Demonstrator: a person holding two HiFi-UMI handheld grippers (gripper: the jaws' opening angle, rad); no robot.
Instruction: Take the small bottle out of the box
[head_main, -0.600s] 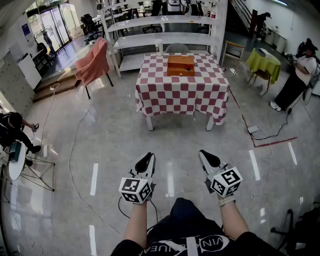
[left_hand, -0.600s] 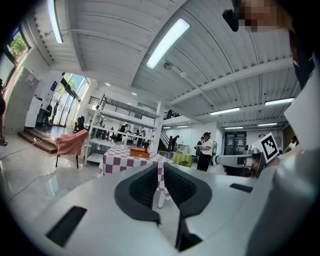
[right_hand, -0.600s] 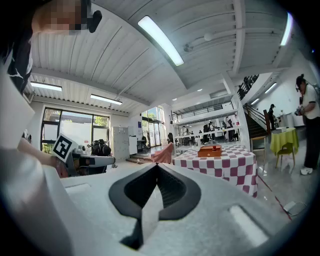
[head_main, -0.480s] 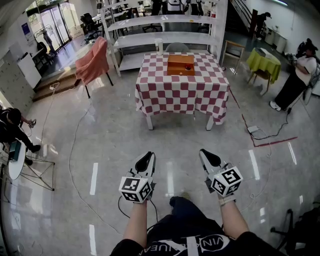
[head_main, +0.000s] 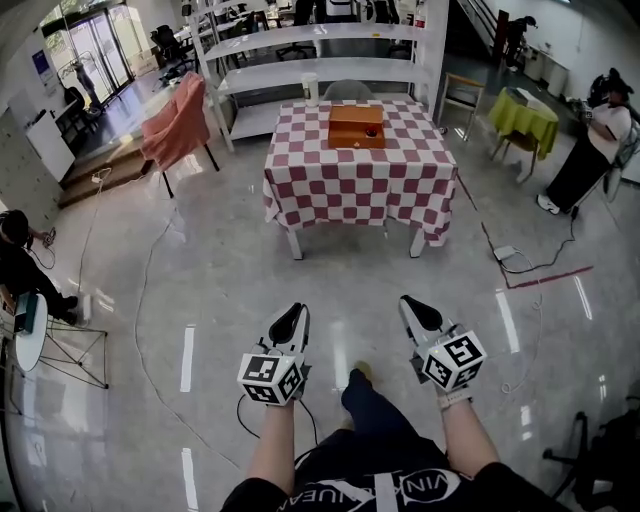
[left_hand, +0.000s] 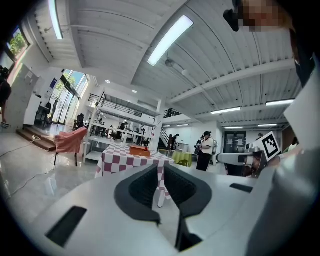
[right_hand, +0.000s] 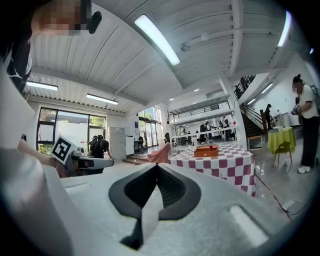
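Note:
Far ahead, a table with a red-and-white checked cloth carries an open brown wooden box. A small dark bottle shows inside the box, at its right side. The same box appears small and distant in the left gripper view, and the box also in the right gripper view. My left gripper and right gripper are held side by side over the floor, well short of the table. The left gripper has its jaws together with only a thin slit. The right gripper is shut and empty.
White shelves stand behind the table, and a chair draped in pink cloth is to its left. A yellow-green table and a standing person are at the right. Cables and red tape lie on the glossy floor.
The view has advanced a little toward the table, and a leg has stepped forward below the grippers. Both grippers keep their place and stay closed.

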